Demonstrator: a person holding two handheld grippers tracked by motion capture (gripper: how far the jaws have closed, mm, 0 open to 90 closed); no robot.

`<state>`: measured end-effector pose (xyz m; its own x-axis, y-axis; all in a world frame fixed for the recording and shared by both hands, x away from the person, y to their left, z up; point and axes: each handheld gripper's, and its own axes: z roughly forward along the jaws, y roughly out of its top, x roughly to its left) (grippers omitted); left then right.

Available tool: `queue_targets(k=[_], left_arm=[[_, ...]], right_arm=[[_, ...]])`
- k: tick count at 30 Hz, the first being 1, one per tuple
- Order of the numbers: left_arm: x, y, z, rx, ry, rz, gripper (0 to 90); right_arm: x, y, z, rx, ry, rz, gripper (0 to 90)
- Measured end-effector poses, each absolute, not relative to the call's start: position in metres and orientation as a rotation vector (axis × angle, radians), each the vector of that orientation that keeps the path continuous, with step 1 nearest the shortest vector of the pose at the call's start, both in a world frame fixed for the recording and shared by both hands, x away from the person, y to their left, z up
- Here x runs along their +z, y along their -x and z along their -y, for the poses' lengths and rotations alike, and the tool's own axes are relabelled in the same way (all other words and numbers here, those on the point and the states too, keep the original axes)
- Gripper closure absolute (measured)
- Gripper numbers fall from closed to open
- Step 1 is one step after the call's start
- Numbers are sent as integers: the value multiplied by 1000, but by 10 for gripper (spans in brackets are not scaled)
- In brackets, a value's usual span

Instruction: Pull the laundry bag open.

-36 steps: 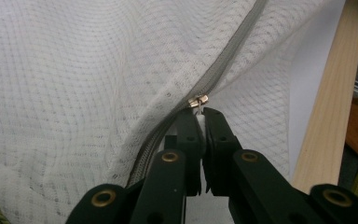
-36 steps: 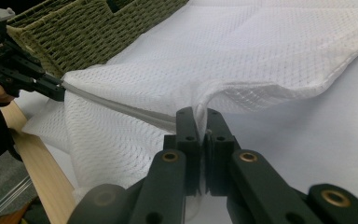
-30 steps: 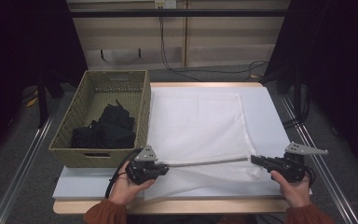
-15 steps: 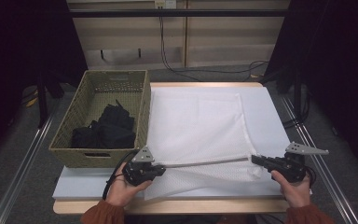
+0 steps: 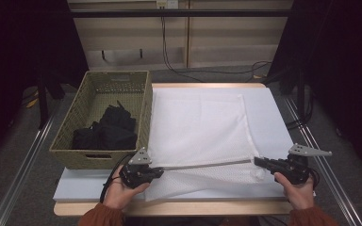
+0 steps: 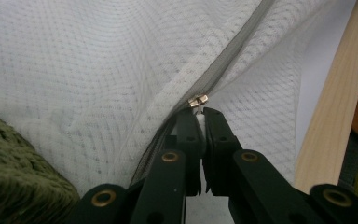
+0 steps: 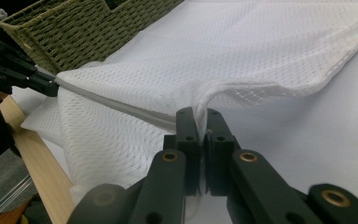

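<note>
Stretching mesh bag (image 5: 198,129) between both tongs

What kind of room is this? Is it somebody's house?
Probably not a house; it looks like a lab or test room. The table has a plain white board, metal rails run along the floor, and loose cables hang over bare wall panels behind.
</note>
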<state>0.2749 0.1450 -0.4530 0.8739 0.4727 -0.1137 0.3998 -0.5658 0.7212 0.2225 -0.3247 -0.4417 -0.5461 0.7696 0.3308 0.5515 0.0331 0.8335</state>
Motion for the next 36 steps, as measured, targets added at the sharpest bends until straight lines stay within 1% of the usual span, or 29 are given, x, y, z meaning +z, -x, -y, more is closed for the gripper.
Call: queue_targets(k=[9,29,36], left_arm=[[-451,-274,-149,132,-2233,-632,864],[-454,-268,-162,110,-2248,-648,864],[-454,-268,-166,120,-2248,-657,864]], right_arm=[[-443,-223,325,1513,-1371,-2093,872],[-445,-223,324,1504,-1386,-2091,872],[-444,-222,325,1504,-1383,-2085,872]])
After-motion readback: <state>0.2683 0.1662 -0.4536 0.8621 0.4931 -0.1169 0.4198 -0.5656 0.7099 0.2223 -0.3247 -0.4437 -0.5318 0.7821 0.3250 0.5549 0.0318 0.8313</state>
